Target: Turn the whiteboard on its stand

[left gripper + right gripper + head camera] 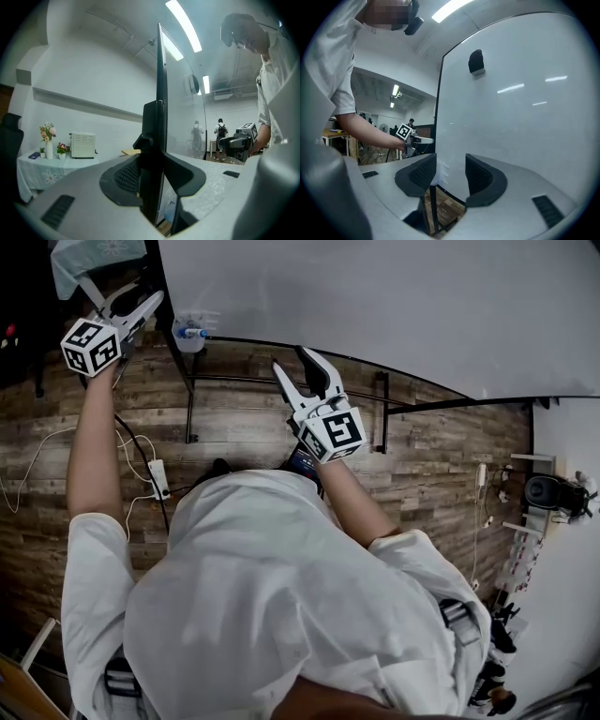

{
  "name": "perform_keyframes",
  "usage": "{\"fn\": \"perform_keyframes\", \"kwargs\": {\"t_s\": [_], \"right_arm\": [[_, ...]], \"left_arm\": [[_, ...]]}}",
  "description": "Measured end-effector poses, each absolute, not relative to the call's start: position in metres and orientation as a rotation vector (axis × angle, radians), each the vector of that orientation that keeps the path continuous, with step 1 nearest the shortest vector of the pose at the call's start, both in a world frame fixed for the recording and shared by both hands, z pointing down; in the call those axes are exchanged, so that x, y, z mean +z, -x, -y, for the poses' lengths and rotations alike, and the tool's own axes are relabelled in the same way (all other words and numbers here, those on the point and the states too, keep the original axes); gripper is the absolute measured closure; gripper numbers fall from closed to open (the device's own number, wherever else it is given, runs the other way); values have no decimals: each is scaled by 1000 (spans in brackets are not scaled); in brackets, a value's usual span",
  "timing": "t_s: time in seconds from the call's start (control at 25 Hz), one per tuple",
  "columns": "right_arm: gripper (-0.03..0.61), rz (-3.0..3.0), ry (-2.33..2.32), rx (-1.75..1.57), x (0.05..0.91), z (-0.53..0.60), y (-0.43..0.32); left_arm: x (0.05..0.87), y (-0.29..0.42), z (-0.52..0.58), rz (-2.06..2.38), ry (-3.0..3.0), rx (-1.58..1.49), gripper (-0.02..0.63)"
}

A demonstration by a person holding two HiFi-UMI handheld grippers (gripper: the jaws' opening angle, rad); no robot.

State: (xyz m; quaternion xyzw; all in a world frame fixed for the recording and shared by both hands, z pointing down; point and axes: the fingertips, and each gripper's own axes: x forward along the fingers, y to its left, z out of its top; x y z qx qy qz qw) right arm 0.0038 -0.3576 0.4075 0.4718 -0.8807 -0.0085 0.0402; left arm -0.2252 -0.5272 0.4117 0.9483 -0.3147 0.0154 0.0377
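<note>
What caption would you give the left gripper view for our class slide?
Left gripper, its grey jaws closed on the black-framed edge of the large white whiteboard, seen edge-on.

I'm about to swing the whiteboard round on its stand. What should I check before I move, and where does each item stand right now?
1. Hold of the left gripper on the whiteboard edge: ok, its fingers are closed on the black frame.
2. Hold of the right gripper: not ok, its fingers stand apart and press nothing.
3. Floor beside the stand: not ok, a power strip lies close to its leg.
4. Whether the pen holder at the board's corner is fixed: cannot tell.
5. Whether the black block on the board face is fixed: cannot tell.
</note>
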Motion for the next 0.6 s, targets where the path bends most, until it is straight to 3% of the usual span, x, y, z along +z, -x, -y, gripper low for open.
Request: {"fn": "perform_keyframes", "kwargs": {"t_s": [0.2,0.6], "right_arm": [[390,2702,-1416,8,420,351,5],[394,2765,-1340,-25,414,349,31]], "left_arm": [[415,247,515,1135,-2864,-19,428],[410,268,427,1414,-2805,-84,437]]}}
